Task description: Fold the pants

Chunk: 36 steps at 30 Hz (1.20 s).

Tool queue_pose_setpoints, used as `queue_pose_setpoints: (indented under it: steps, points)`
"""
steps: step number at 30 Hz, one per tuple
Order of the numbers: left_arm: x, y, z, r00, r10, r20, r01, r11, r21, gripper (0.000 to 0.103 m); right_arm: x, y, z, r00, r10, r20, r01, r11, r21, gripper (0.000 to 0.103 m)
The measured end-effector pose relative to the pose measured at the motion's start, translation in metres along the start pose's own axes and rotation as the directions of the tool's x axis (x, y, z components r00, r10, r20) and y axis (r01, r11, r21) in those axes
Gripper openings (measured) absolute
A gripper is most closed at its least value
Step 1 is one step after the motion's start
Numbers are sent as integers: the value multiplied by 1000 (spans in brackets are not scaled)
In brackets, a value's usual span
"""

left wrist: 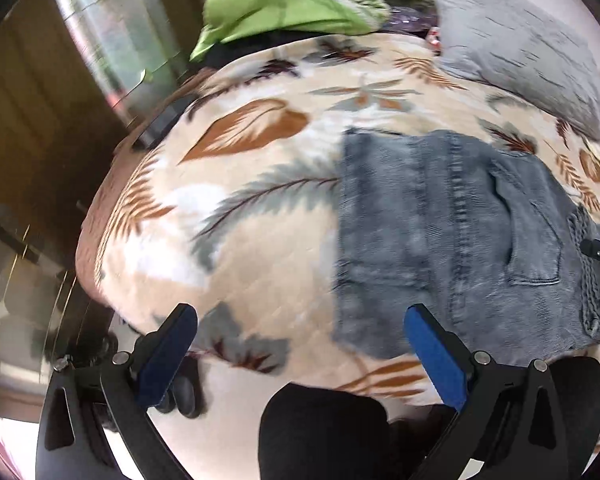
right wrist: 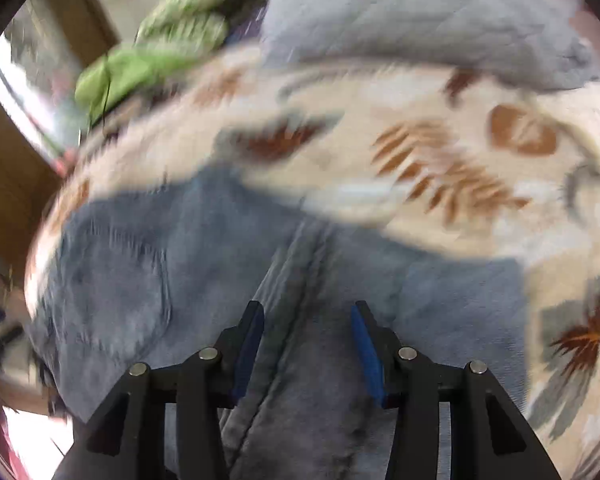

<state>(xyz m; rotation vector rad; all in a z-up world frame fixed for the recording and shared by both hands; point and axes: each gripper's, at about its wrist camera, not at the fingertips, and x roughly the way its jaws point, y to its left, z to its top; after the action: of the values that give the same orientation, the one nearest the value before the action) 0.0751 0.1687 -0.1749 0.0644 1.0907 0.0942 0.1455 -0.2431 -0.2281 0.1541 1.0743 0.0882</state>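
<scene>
The pants (left wrist: 452, 240), grey-blue denim, lie flat on the bed (left wrist: 260, 240), on its leaf-printed blanket, already folded into a compact block with a back pocket facing up. In the left wrist view they sit toward 3 o'clock, and the left gripper (left wrist: 300, 344) hangs above the blanket at their 9 o'clock edge, jaws wide apart and holding nothing, probably so it can come in on that edge for another fold. The right gripper (right wrist: 308, 336) hovers directly over the denim, jaws apart with a long seam running between them (the view is blurred, so contact with the cloth cannot be told). A grey pillow (left wrist: 520, 60) lies at 1 o'clock and green clothes (left wrist: 284, 12) at 12 o'clock, well apart from the pants, which leaves room to fold.
</scene>
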Motion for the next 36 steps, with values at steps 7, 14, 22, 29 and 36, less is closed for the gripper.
queue_pose_setpoints:
  steps: [7, 14, 22, 29, 36]
  points:
    - [0, 26, -28, 996, -79, -29, 78, 996, -50, 103, -45, 55, -3, 991, 106, 79, -103, 994, -47, 50]
    - [4, 32, -49, 971, -238, -34, 232, 965, -125, 103, -68, 113, -33, 930, 345, 125, -333, 937, -104, 52]
    - [9, 29, -56, 935, -354, -4, 350, 925, -150, 102, -45, 131, -52, 942, 334, 35, -329, 938, -107, 52]
    - [27, 27, -40, 896, -445, 14, 437, 874, -214, 95, -36, 135, -54, 949, 316, 17, -313, 945, -91, 52]
    - [49, 17, -18, 870, -493, -10, 477, 847, -234, 93, -33, 144, -54, 951, 309, 12, -307, 947, -99, 52]
